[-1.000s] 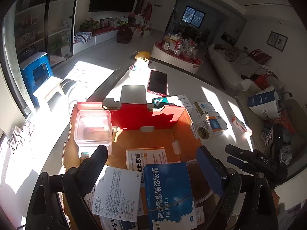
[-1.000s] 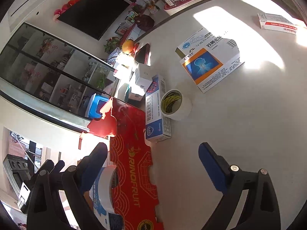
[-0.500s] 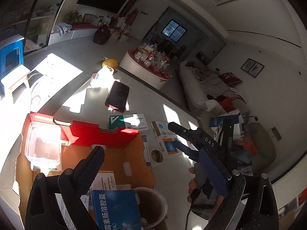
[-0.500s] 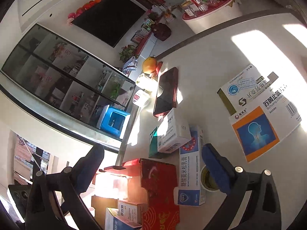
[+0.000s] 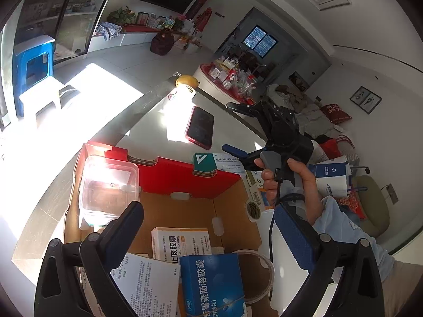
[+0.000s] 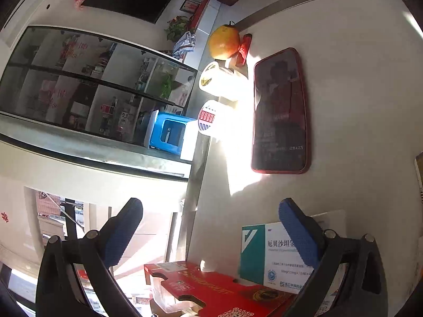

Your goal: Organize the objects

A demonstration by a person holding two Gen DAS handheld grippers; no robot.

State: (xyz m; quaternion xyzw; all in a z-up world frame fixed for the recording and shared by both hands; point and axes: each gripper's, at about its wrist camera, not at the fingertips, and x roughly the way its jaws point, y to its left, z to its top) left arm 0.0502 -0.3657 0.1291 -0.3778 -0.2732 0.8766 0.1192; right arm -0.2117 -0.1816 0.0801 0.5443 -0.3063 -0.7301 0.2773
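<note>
- Sunlit white table (image 5: 232, 129) under both my grippers, a cluttered living room beyond it.
- My left gripper (image 5: 208, 227) hangs over the open cardboard box (image 5: 230, 211); its jaws have just been opening, stand released, and grip nothing.
- Inside the box: an empty clear plastic tub (image 5: 108, 185) ahead and to the left of the fingers, an orange-and-white medicine carton (image 5: 182, 243) straight ahead between them, a blue carton (image 5: 214, 285) and a paper leaflet (image 5: 142, 282) just below, and a tape roll (image 5: 261, 264) by the right finger.
- My right gripper (image 6: 211, 229) is likewise released, jaws just opened wider, nothing between them; the person's hand (image 5: 288, 182) holds it right of the box.
- A green-and-white medicine box (image 6: 267, 253) lies behind its right finger, against the box's red flap (image 6: 219, 288).
- Ahead of it: a red-cased phone (image 6: 280, 111), then an orange fruit (image 6: 224, 41).
</note>
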